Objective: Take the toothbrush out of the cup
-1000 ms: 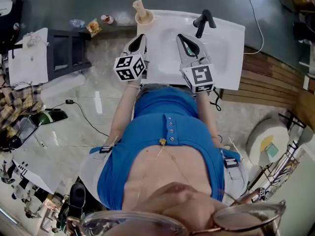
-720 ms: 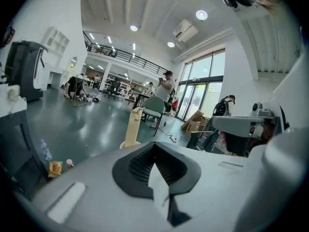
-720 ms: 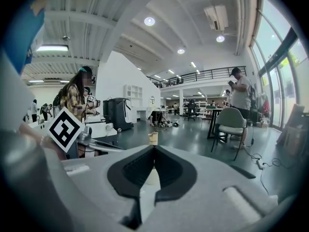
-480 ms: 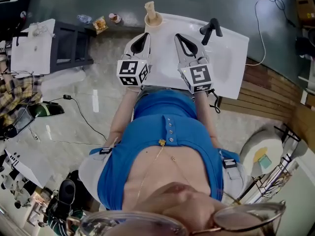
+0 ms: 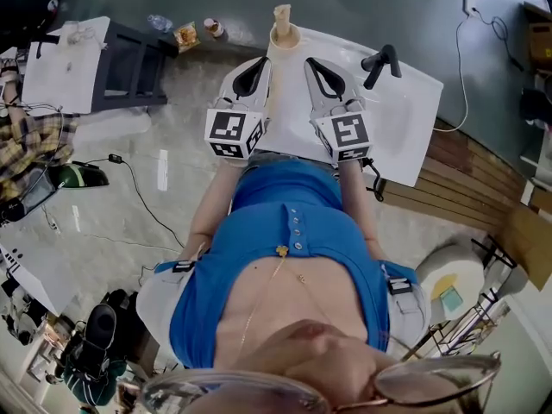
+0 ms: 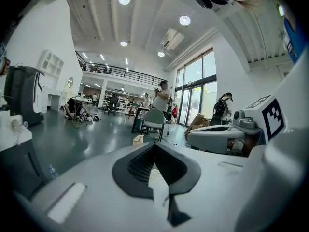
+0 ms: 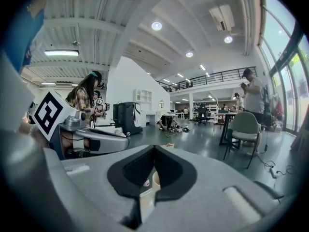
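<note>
One toothbrush (image 5: pixel 281 13) with a pale handle stands upright in one beige cup (image 5: pixel 282 34). The cup sits at the far left corner of the white bench (image 5: pixel 405 119), close to its edge. One black tap (image 5: pixel 382 62) rises from the same bench, well to the right of the cup. Two grippers are held side by side and apart on the near side of the cup, both pointing toward the bench's far edge. The left gripper (image 5: pixel 260 64) is the nearer to the cup, with its tips short of it and not touching. Its jaws are closed together with nothing between them. In the head view the right gripper (image 5: pixel 310 64) lies between the cup and the tap, and its jaws also meet at the tips and hold nothing. Each gripper carries one marker cube at the end nearest the person, two in all. On the floor left of the bench stands one dark side table (image 5: pixel 129 76).
</note>
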